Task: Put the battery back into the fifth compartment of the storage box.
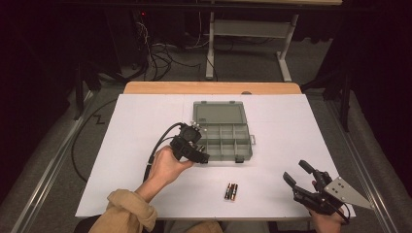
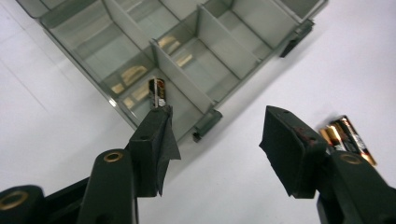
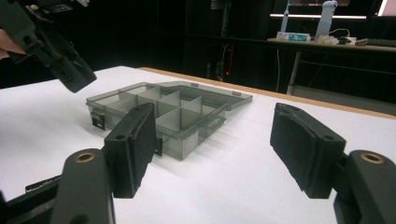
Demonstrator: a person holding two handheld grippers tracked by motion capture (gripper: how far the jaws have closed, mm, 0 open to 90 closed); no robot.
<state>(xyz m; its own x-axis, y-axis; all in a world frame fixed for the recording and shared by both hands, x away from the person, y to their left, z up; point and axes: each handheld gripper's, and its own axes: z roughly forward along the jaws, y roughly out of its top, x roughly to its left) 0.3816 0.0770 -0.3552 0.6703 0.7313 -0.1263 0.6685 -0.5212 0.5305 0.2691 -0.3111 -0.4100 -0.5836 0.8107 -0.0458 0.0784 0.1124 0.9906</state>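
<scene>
Left gripper spread wide over the compartment box, one battery inside

In the left gripper view the AA battery lies in the near corner compartment, its long axis running 12 to 6, just past the tip of the left jaw, which does not grip it; both jaws stand far apart and empty. Two more batteries lie side by side on the white table, at 6 o'clock from the box in the high view, long axes 12 to 6. The right gripper, at 4 o'clock from the box, is also wide open, holding nothing; the box lid lies flat at 12
</scene>
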